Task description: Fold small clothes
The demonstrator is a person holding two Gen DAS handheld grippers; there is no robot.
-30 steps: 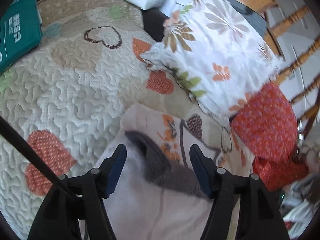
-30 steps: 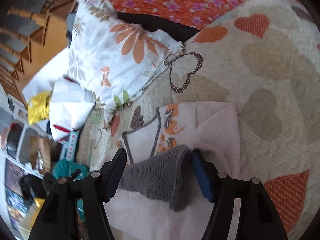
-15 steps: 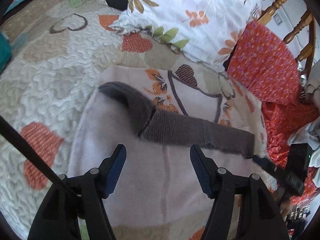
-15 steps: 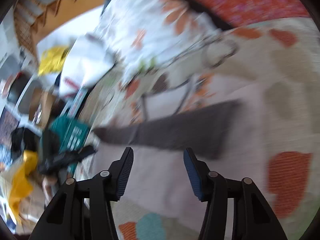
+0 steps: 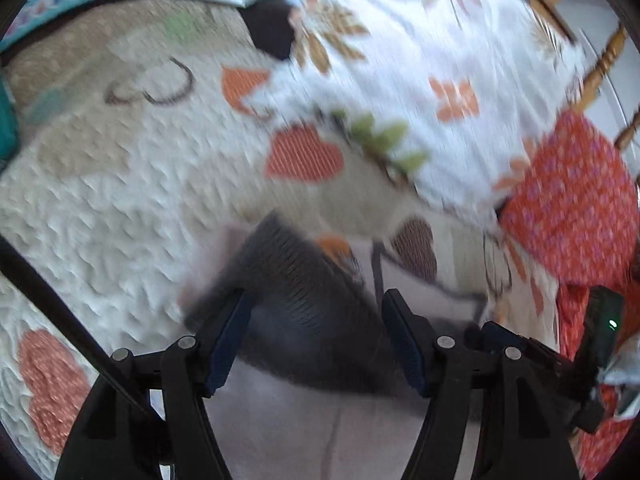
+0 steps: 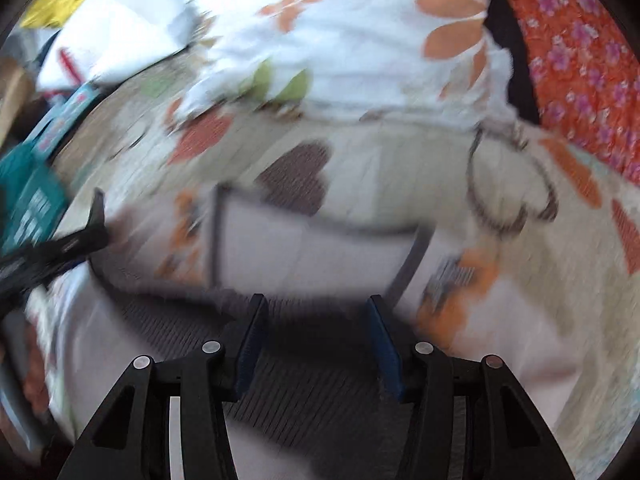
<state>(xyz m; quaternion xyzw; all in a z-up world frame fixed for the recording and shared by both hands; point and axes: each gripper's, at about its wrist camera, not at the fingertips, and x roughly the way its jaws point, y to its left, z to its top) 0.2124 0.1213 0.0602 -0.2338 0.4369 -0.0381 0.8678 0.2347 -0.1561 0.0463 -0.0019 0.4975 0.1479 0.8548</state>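
The grey sock lies stretched on a pale pink cloth spread over the quilt. Part of it runs between the spread jaws of the left gripper, whose pads stand clear of the knit; nothing is gripped. The left jaws have just eased a little wider. In the right view the sock passes under the right gripper, which points steeply down at it. Its jaws narrowed a moment ago and now stand apart; blur hides whether the pads touch the knit. The right gripper's tip shows beside the left one, the left one's at the frame's left edge. A flowered pillow and an orange cloth lie beyond; a teal box sits at the quilt's edge.
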